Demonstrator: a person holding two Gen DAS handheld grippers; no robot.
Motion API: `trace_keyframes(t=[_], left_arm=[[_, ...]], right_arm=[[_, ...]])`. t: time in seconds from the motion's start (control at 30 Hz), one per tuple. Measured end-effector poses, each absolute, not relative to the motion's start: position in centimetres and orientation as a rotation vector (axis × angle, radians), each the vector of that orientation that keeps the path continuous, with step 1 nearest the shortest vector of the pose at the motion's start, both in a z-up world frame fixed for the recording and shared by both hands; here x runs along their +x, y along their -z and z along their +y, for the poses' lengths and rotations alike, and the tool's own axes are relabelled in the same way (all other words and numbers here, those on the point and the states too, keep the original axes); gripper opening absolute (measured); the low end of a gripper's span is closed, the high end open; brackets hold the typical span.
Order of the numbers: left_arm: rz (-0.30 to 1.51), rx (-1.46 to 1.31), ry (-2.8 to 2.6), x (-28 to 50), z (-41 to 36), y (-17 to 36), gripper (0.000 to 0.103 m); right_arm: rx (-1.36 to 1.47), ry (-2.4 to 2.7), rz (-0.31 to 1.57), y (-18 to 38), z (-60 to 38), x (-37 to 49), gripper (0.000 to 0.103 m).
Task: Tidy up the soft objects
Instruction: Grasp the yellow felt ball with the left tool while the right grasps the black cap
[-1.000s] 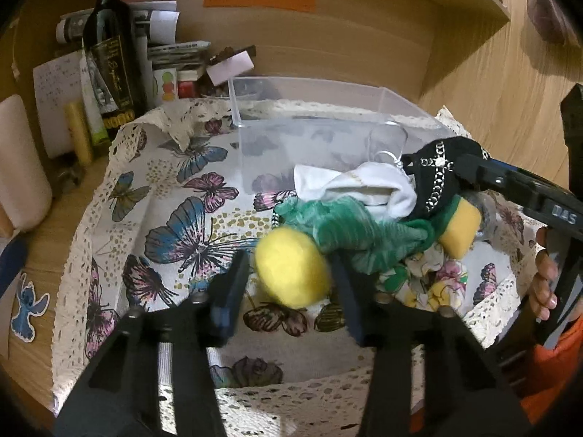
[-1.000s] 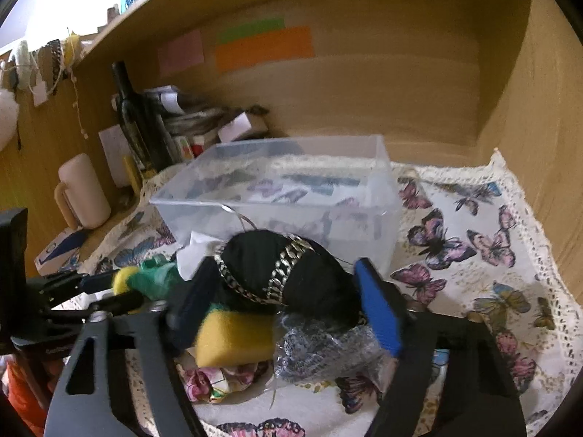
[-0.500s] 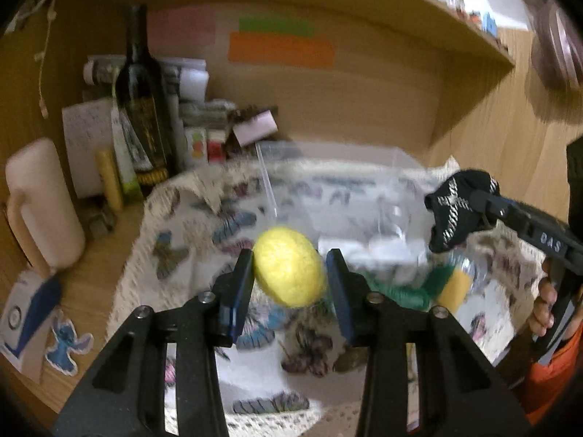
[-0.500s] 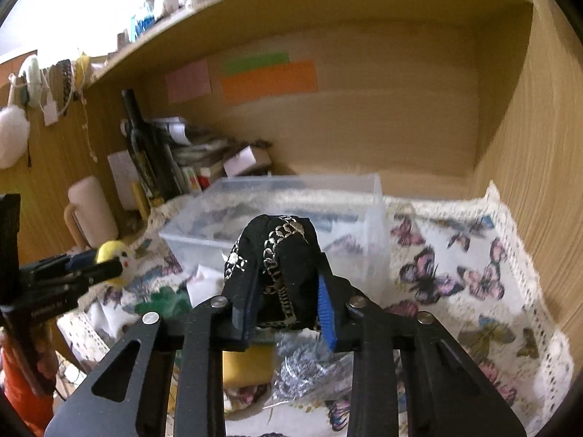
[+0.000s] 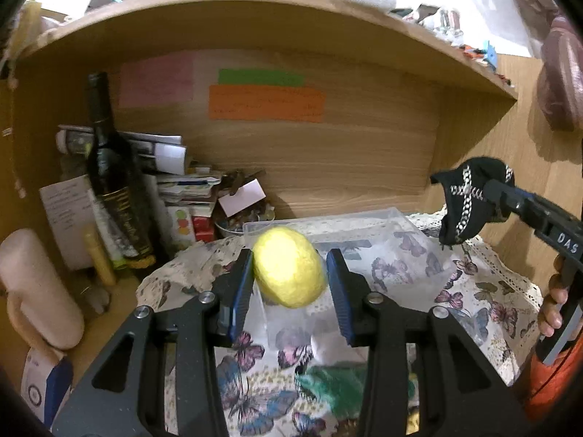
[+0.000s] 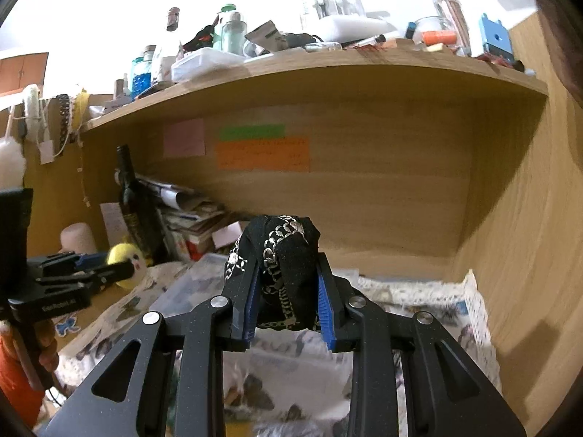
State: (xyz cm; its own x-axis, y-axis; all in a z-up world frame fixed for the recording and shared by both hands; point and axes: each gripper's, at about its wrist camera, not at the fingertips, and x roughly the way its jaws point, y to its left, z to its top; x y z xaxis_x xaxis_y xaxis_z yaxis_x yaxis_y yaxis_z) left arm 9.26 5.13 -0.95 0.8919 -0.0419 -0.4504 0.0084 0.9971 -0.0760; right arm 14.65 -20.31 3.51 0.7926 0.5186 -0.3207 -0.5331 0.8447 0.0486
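- A home, at a cluttered wooden desk nook (image 5: 328,167) with a shelf (image 6: 328,76) overhead.
- Jars and bottles crowd that shelf at 12 o'clock.
- A wine bottle (image 5: 109,167) and stacked papers (image 5: 175,182) stand at 9 o'clock.
- Sticky notes (image 5: 266,103) are stuck on the back panel.
- A butterfly-print lace cloth (image 5: 492,291) covers the desktop at 6 o'clock.

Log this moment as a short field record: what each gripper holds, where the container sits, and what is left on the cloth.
left gripper: shut on yellow fuzzy ball, lifted
right gripper: shut on black fabric pouch with silver chain, lifted
container: clear plastic bin on butterfly-print cloth, below both grippers
left on cloth: green knitted item
background: dark wine bottle at the left
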Motion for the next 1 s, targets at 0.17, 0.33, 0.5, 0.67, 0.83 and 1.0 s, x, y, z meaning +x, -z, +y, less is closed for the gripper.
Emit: trace_keyframes(t=[0.17,0.33,0.5,0.67,0.83,1.0], left_arm=[[0.544,-0.079,0.044,12.9,5.5,1.8,0.040],[0.625,-0.083,0.068,15.6,5.9,3.4,0.040],[0.717,-0.061,0.097,18.0,5.5,5.4,0.040],[0.774,-0.055,0.132,19.2,5.1,7.0,0.040],[0.786,-0.045,0.142,19.6,4.7,7.4,0.041],[0.798,-0.050,0.144,19.9,4.8,7.3,0.047]], right_arm=[[-0.064,-0.560,0.357,-3.3,-19.2,17.1,0.025],[-0.080,-0.580,0.460,-1.1,-17.5,20.2,0.025],[-0.104,-0.604,0.602,2.3,-16.1,22.9,0.025],[-0.132,-0.625,0.713,4.9,-15.0,24.4,0.025],[-0.200,-0.622,0.715,5.5,-14.1,23.9,0.029],[-0.230,-0.589,0.662,4.6,-14.1,23.3,0.053]])
